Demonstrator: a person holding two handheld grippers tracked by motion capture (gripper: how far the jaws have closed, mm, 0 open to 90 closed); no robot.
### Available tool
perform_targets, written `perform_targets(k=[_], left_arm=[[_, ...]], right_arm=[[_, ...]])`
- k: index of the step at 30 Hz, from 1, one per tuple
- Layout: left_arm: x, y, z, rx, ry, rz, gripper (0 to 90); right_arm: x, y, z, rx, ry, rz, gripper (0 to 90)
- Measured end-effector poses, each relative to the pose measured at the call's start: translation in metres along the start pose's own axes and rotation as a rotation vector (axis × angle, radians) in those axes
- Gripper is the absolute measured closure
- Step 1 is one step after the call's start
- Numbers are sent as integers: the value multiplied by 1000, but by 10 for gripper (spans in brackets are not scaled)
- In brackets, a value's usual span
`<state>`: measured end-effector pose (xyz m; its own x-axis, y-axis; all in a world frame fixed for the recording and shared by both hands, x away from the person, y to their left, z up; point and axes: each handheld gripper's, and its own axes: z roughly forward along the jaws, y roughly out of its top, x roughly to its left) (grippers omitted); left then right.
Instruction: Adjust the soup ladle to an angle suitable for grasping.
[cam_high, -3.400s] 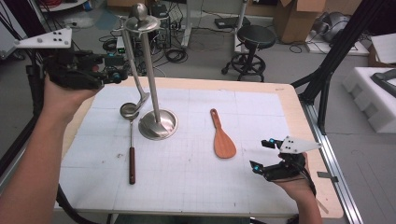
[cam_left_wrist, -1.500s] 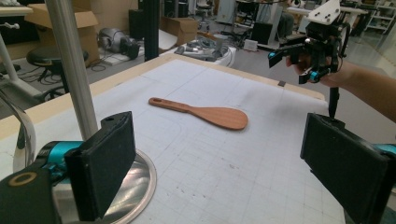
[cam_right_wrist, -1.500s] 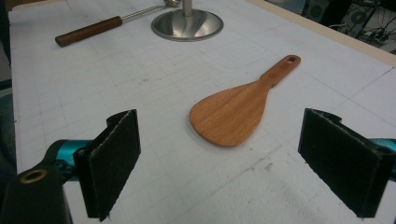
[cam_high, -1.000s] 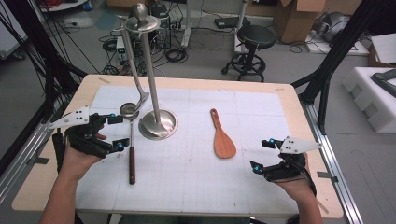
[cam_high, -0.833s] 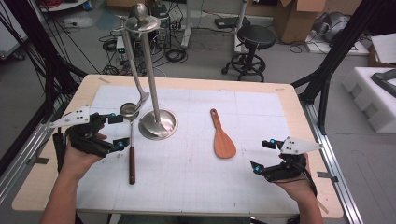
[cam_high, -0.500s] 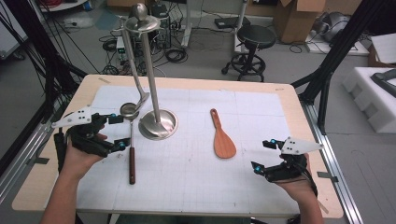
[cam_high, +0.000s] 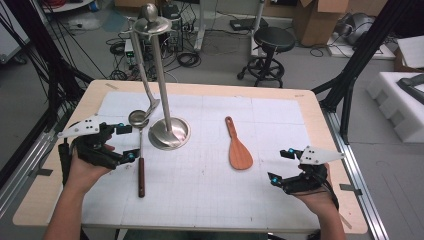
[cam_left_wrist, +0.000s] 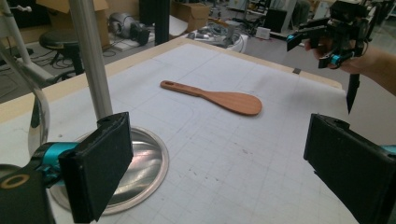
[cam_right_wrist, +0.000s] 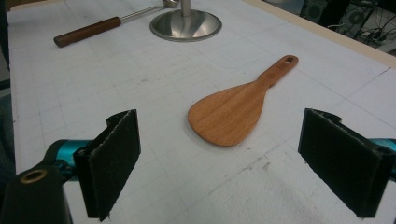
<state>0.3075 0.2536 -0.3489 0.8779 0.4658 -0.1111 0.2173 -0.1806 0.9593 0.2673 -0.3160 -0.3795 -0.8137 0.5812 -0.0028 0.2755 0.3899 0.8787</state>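
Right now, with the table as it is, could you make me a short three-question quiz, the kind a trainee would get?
1. True or false: the left gripper is shut on the ladle.
2. Which thing lies nearest the right gripper? A) stand B) spatula C) ladle
3. Fill in: a second ladle hangs from the ____.

Key:
1. False; its jaws stand open, beside the ladle's shaft.
2. B, the spatula.
3. Stand; the hanging ladle drops from its top.

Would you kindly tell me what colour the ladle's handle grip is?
Dark reddish-brown wood on the ladle's grip, on a silver shaft; clearest in the right gripper view.
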Motion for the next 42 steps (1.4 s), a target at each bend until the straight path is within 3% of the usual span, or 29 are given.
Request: perform_targets(k=[9, 18, 26, 38, 42], left_arm=[[2, -5, 4, 20, 22, -9, 87], [6, -12, 3, 31, 75, -28, 88], [8, -16, 6, 47, 86, -36, 90], [18, -38, 16, 127, 133, -81, 95], [20, -47, 22, 180, 165, -98, 95]], right_arm=[[0, 0, -1, -4, -2, 5, 118], [0, 0, 0, -6, -3, 0, 118], [0, 0, 0, -4, 1, 3, 118], [0, 0, 0, -5, -3, -1, 118], [0, 0, -1, -6, -1, 0, 118]])
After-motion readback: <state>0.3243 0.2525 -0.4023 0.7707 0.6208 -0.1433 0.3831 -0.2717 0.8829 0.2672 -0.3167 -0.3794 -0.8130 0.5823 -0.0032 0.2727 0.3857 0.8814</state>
